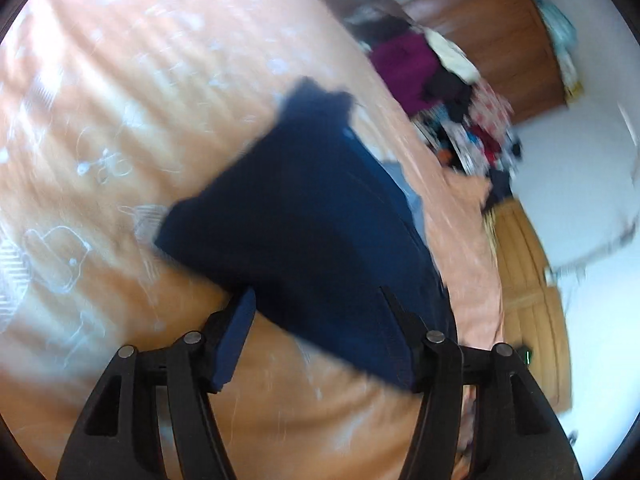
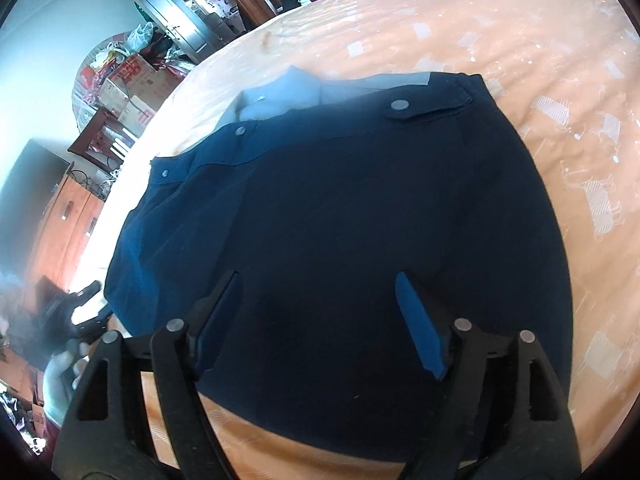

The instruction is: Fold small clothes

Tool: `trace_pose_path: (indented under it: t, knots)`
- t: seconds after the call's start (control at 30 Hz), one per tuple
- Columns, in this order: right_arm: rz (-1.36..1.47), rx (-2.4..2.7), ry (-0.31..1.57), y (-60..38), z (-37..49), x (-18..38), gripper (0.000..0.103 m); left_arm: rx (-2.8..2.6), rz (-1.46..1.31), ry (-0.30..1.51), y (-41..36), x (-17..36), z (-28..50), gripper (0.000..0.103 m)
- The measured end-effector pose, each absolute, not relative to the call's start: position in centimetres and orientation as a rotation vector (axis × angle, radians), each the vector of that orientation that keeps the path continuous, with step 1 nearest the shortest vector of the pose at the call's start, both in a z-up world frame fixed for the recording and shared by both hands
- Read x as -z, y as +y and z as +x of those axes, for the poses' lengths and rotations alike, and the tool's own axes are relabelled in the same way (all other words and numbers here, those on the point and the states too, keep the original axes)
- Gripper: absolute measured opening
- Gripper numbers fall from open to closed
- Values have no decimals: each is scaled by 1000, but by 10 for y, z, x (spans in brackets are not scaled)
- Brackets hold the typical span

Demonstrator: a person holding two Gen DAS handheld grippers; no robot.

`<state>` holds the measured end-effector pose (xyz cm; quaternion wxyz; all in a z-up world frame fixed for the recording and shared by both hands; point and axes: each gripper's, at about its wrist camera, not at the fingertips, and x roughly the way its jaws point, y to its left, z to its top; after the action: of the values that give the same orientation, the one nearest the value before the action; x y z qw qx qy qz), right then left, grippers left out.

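Both grippers have black skeletal frames with silver rivets and blue-padded fingers point(image 2: 420, 328).

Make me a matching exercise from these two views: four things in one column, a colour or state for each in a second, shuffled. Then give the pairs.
Things:
1. folded cloth garment
2. patterned bedsheet
3. round snap on the garment's pocket flap
4. right gripper

Colour or state:
A. silver
B. open, above the garment
C. navy blue
D. orange

Pairs: 1-C, 2-D, 3-A, 4-B
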<state>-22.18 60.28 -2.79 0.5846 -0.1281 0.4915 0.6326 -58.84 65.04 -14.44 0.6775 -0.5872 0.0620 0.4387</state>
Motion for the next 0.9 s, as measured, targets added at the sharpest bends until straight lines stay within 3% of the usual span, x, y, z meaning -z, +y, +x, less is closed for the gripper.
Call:
trace_pose_path:
  t: [0.17, 0.47, 0.77, 0.8, 0.83, 0.87, 0.9]
  knots:
    - [-274, -1471, 1165, 597, -222, 29, 78, -1066, -1316, 67, 643, 147, -584, 62]
    - [-255, -1478, 1159, 593, -225, 37, 82, -1162, -1275, 176, 638, 148, -596, 60]
    - [-265, -1479, 1148, 594, -230, 40, 84, -1133, -1258, 67, 687, 156, -597, 73]
    - [-267, -1476, 1146, 593, -231, 39, 84, -1152, -1243, 85, 686, 155, -596, 60]
    - [-267, -1475, 1144, 593, -231, 38, 84, -1175, -1236, 87, 682, 155, -597, 20]
    - [-272, -1477, 1142, 593, -232, 38, 84, -1147, -1239, 67, 678, 155, -600, 3]
    - [-280, -1478, 1138, 593, -233, 38, 84, -1140, -1227, 62, 673, 152, -600, 2]
